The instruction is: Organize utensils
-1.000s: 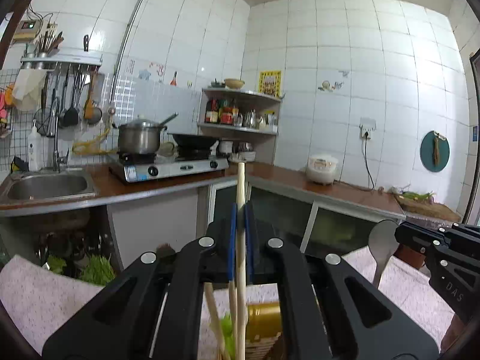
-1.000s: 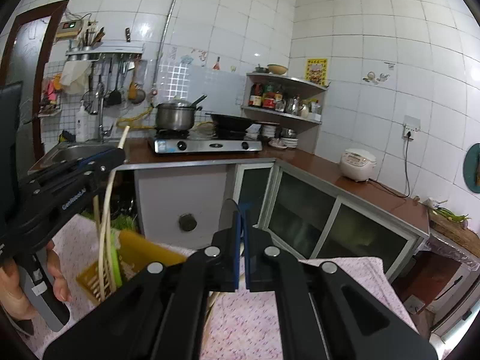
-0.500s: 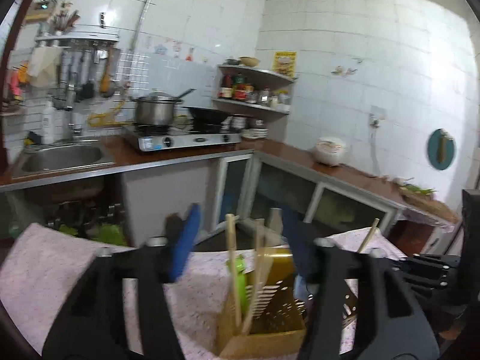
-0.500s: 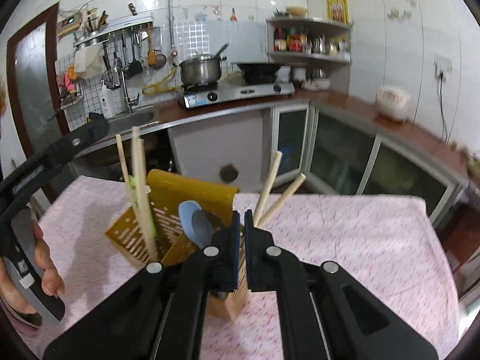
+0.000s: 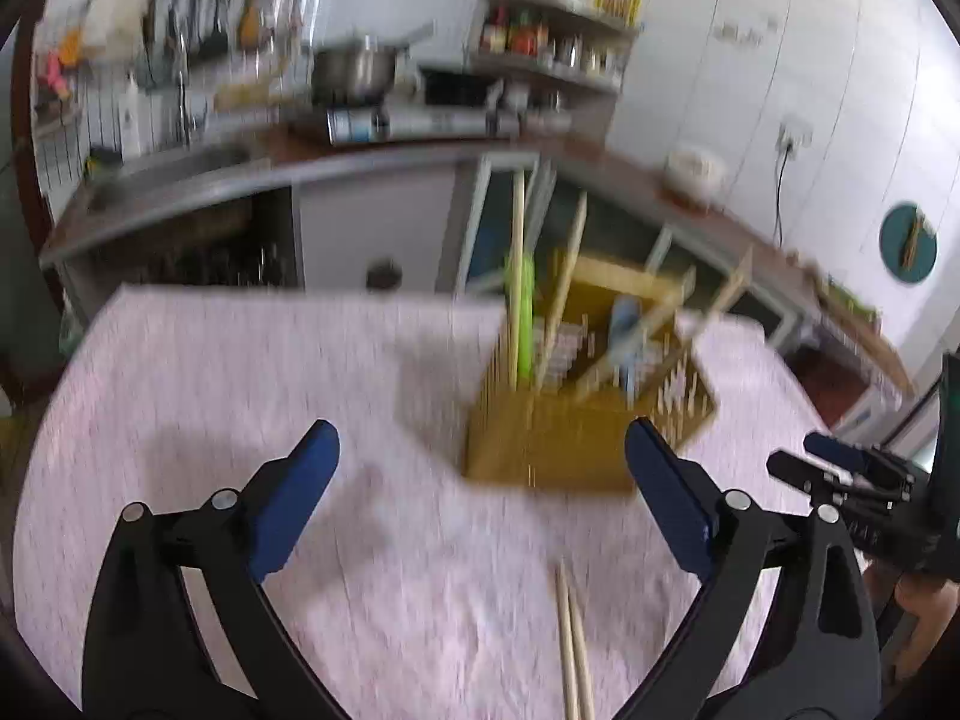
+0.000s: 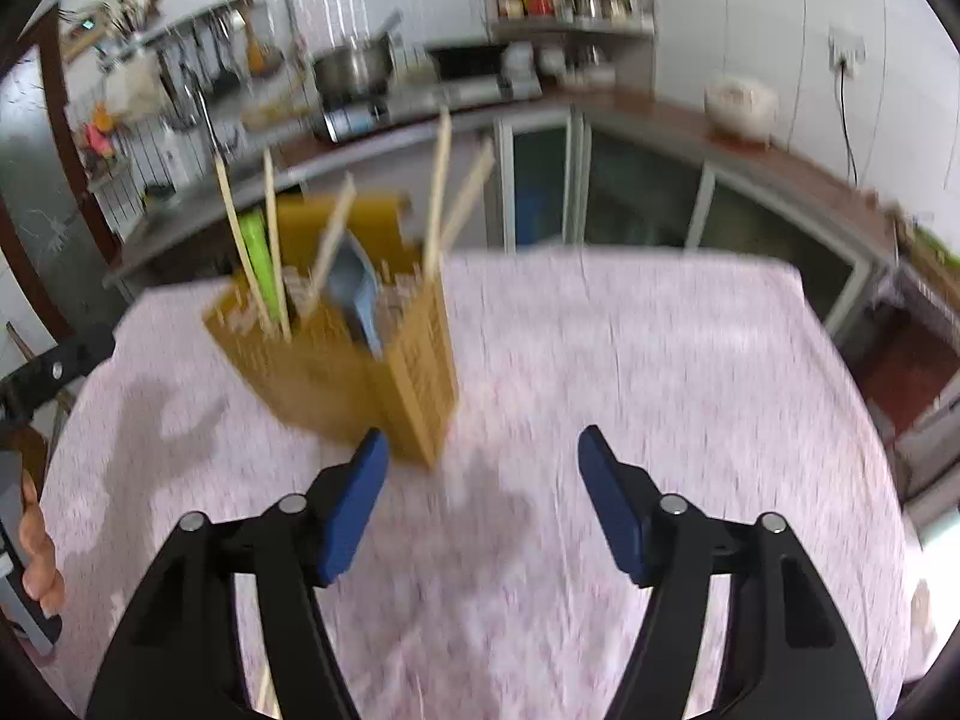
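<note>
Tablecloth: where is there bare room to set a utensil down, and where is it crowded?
Bare tablecloth lies right of the yellow utensil holder, and left of it toward the left gripper. Crowded: the holder itself and the chopsticks lying near it.

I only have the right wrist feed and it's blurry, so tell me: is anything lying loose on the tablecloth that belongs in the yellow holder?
Observer: Yes. The left wrist view shows a pair of chopsticks lying flat on the tablecloth, nearer the camera than the utensil holder and apart from it.
Operator: Is the left gripper free to take them?
Observer: The left gripper looks free. Its fingers are spread wide with nothing between them, and the chopsticks lie on the cloth below that gap, closer to the right-hand finger.
</note>
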Motion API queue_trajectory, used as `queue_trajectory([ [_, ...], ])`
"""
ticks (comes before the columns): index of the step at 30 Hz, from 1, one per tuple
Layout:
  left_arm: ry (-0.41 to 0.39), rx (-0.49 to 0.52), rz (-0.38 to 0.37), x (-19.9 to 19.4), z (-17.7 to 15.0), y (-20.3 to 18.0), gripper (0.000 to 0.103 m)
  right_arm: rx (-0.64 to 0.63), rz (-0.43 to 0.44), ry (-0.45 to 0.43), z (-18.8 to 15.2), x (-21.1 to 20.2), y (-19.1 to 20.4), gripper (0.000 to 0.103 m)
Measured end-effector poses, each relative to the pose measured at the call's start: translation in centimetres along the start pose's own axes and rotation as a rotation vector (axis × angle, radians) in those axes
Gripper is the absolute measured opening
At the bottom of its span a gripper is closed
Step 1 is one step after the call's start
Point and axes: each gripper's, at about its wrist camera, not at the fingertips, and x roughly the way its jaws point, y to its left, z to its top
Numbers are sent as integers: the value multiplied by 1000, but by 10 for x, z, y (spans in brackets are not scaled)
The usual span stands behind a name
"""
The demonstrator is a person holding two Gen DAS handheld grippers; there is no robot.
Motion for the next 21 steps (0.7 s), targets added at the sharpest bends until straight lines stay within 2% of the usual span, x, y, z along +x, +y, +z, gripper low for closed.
queue_trajectory([
  [3, 117, 8, 17, 14, -23, -2, 97, 4, -25, 84, -22, 11, -5, 74],
  [5, 215, 9, 47, 28, -43, -5, 97, -1, -32, 142, -38, 21, -7, 75],
  [8, 287, -4, 38, 40, -69, -10, 96, 6, -50, 199, -60, 33, -15, 76],
  [11, 315, -57, 10, 48, -89, -8, 94, 30, -41, 230, -75, 40, -25, 76],
  [18, 396, -38, 0, 66, -113, -17, 93, 54, -34, 243, -89, 45, -35, 78],
  [21, 400, -7, 5, 70, -116, -27, 75, 58, -31, 243, -90, 45, -38, 78],
])
